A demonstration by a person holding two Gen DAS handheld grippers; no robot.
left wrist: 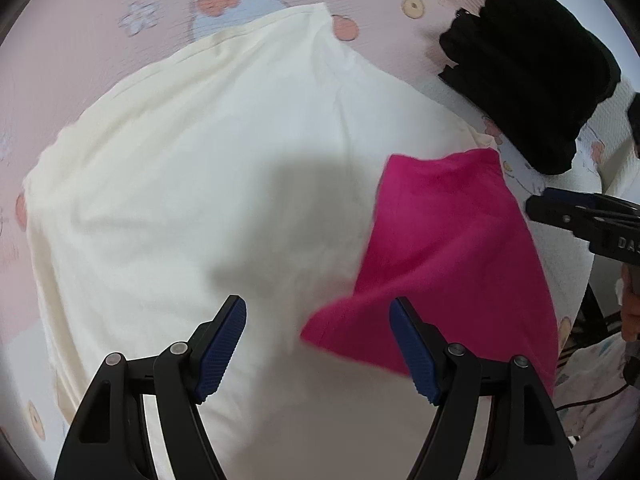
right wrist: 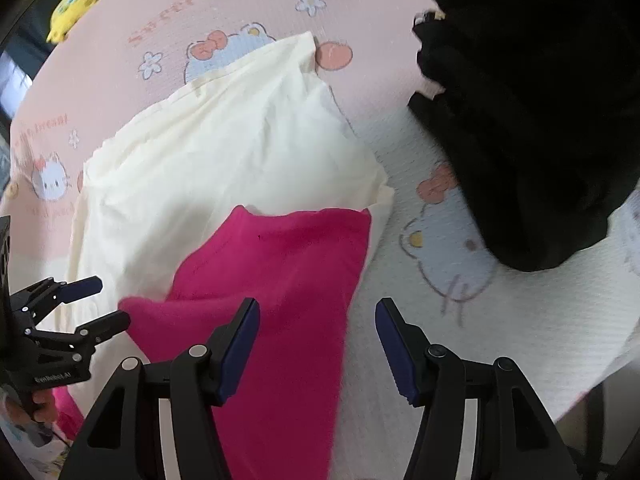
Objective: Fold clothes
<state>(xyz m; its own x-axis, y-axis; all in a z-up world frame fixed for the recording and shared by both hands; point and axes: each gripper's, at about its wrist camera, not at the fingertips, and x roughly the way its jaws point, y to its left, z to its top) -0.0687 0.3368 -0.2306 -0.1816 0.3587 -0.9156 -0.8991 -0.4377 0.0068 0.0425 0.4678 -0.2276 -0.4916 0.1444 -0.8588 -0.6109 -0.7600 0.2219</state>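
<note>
Pink cloth point(right wrist: 280, 280) on cream garment point(left wrist: 192, 152), both claws agape, prob. empty.

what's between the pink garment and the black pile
Only bare printed sheet separates the pink garment from the black pile; the right wrist view shows it best.

A pink cartoon-cat sheet point(right wrist: 248, 12) is seen spread wide, printed with bows, flowers and the words "Sweet Dream". A yellow plush toy point(right wrist: 74, 6) is glimpsed beyond its far left edge. Thin dark cables point(left wrist: 592, 396) are spotted low at the right.
</note>
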